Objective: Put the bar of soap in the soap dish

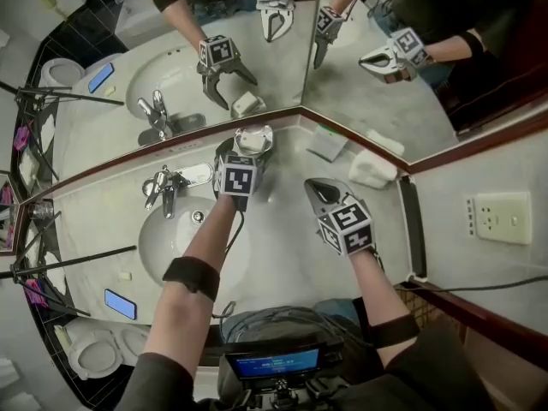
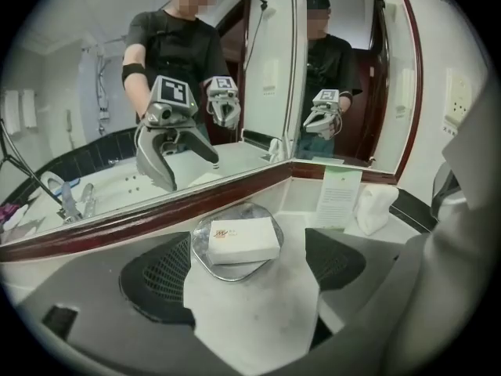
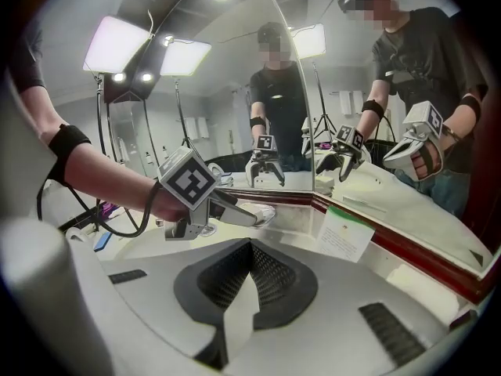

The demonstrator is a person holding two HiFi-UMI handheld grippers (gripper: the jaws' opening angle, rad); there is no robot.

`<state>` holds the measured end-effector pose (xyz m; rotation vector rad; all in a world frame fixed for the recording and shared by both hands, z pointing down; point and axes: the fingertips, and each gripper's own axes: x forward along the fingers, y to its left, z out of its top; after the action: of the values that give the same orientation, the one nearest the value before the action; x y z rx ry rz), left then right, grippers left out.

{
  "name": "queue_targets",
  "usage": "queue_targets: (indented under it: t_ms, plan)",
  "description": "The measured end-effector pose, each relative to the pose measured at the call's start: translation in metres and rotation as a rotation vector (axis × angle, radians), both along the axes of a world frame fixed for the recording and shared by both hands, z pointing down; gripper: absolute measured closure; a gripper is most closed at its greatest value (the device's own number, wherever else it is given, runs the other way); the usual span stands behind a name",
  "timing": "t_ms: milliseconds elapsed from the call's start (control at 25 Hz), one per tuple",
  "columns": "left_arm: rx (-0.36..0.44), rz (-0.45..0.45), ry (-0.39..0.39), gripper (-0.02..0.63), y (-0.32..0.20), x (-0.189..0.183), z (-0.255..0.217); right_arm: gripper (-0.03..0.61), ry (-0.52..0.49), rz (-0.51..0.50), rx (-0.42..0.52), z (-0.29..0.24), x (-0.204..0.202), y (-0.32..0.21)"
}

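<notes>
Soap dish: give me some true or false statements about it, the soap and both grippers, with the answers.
The soap lies in the dish. True.
The left gripper is shut on the soap. False: it is open, jaws apart and off the soap.
The right gripper is shut and empty. True.
The dish sits in the basin. False: it stands on the counter by the mirror.
</notes>
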<state>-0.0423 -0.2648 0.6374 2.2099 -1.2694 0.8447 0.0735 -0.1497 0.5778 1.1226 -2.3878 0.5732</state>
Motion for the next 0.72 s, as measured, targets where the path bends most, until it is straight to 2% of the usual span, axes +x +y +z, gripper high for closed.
queue_targets:
  t_ms: [280,440,520,600,720]
  plan:
    - [-0.026,-0.008,-0.054,0.161,-0.011,-0.002,0.017,0.56,0.003,0.011,-0.022,0.009,0.008,0.0]
    - [-0.044,0.013,-0.033,0.213,-0.01,0.006,0.022,0.56,0.001,0.014,-0.029,0.012,0.009,0.004]
    - [-0.041,0.004,-0.048,0.281,-0.01,0.001,0.021,0.56,0.001,0.014,-0.031,0.013,0.01,0.005]
    - [-0.031,-0.004,-0.065,0.288,-0.009,-0.003,0.02,0.56,0.002,0.013,-0.033,0.014,0.01,0.007]
    - [-0.019,0.011,-0.045,0.29,-0.007,-0.001,0.017,0.56,0.004,0.012,-0.037,0.016,0.01,0.01]
